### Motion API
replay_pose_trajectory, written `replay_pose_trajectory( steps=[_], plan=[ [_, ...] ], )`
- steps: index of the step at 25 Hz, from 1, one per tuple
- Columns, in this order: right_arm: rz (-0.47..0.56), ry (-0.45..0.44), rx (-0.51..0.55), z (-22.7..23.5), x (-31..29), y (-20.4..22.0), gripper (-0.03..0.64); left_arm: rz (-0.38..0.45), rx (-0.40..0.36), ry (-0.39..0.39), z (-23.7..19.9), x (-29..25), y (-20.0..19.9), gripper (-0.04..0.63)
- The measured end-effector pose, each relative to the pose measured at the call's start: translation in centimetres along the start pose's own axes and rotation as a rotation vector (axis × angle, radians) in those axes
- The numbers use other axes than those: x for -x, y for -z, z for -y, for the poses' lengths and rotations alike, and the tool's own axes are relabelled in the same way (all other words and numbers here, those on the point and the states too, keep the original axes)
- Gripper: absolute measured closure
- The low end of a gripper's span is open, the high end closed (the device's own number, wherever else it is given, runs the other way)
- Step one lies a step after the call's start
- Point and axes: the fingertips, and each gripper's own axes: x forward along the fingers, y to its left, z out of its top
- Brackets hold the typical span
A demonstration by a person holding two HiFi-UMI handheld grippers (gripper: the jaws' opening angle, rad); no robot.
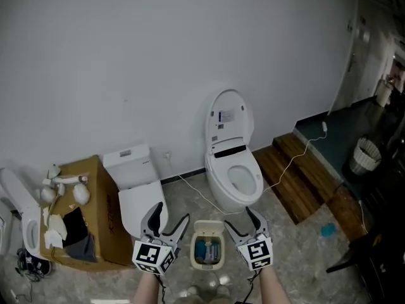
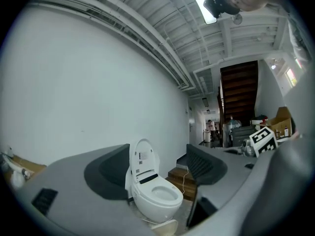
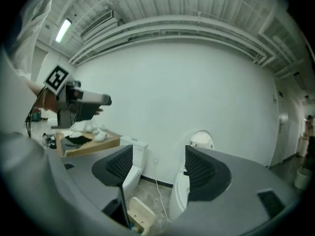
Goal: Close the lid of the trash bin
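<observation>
In the head view a small cream trash bin (image 1: pixel 207 252) stands on the floor at the bottom centre. Its lid (image 1: pixel 208 227) is tipped up at the far side, and blue rubbish shows inside. My left gripper (image 1: pixel 169 215) hovers just left of the bin, and my right gripper (image 1: pixel 240 220) just right of it. Both are open with nothing between the jaws. The left gripper view has the gripper (image 2: pixel 157 168) framing a toilet, with the cream lid (image 2: pixel 165 226) at the bottom edge. Low in the right gripper view, the lid (image 3: pixel 140 213) sits below the open gripper (image 3: pixel 160 168).
A white toilet (image 1: pixel 233 170) with its seat cover raised stands just behind the bin. Another toilet (image 1: pixel 136 185) and a cardboard box (image 1: pixel 101 217) of odds and ends are to the left. Wooden steps (image 1: pixel 297 176), a white cable and a white basket (image 1: pixel 366 156) lie to the right.
</observation>
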Motion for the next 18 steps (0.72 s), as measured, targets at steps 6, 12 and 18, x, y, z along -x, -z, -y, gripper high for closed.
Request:
replay_pose_trajectory(
  steps=[6, 12, 18],
  plan=[
    [-0.251, -0.24, 0.142, -2.3, -6.3, 11.1, 0.247, 0.003, -0.008, -0.039, 0.1, -0.5, 1.2, 0.253],
    [-0.464, -0.454, 0.294, -6.1, -12.3, 24.5, 0.27, 0.011, -0.049, -0.064, 0.3, -0.8, 6.0, 0.253],
    [-0.616, -0.546, 0.344, -8.2, -18.0, 34.9, 0.299, -0.018, -0.069, -0.081, -1.0, -1.3, 11.9, 0.253]
  ],
)
